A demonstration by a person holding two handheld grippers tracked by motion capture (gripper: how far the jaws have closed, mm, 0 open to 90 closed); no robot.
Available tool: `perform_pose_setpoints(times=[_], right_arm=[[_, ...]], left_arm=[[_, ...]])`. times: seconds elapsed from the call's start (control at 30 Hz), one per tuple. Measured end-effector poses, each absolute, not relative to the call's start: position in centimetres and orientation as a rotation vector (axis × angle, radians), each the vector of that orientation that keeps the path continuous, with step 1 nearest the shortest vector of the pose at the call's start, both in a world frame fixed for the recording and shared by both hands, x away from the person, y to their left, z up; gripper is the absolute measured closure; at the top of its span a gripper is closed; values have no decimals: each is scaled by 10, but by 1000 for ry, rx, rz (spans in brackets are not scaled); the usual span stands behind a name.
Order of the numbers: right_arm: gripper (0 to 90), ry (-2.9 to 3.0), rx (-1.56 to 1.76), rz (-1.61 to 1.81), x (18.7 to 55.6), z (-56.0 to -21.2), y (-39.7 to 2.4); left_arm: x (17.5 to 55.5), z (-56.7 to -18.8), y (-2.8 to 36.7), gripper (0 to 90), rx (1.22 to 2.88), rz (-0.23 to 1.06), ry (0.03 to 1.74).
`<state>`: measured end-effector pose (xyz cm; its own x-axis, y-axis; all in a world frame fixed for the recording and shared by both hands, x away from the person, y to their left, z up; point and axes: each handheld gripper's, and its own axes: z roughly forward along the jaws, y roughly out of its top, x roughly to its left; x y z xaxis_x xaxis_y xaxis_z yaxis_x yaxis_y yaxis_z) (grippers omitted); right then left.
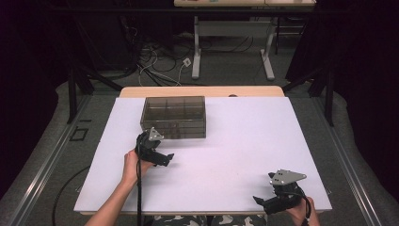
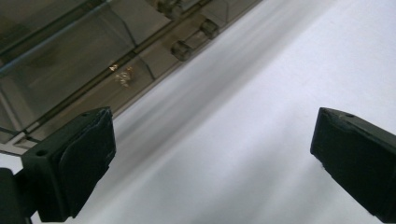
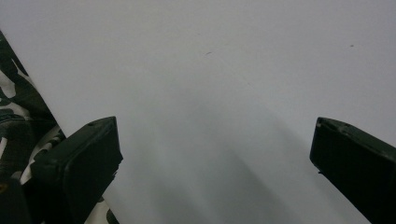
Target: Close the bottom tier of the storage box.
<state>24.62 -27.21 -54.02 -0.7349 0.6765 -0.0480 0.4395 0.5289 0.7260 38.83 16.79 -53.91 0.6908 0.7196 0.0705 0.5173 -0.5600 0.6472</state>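
Light from above is falling brightly on the white table [image 1: 235,141], while the room around it is lying in deep darkness at both sides of the high view. In the gripper views the black jaws are throwing soft, blurred shadows, and the smoky plastic box [image 2: 70,60] at upper left is showing small glints.

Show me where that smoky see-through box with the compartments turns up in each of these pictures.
High view: the compartment box sits on the white table top, at its far left part, just beyond the left gripper.
Left gripper view: the box fills the upper left corner, with its latches along the edge.
Right gripper view: not in it.
Shared landmark: the white table top.
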Motion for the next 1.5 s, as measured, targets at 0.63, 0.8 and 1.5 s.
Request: perform_pose_setpoints(times=[0.63, 0.8, 1.5], right_arm=[[11, 2449, 922, 1028, 246, -540, -272], [11, 2448, 929, 1028, 246, -540, -272], [11, 2446, 937, 1025, 246, -540, -272]], left_arm=[[350, -523, 161, 0, 2303, 443, 900], [342, -522, 163, 0, 2308, 431, 904], [306, -515, 165, 0, 2299, 439, 848]])
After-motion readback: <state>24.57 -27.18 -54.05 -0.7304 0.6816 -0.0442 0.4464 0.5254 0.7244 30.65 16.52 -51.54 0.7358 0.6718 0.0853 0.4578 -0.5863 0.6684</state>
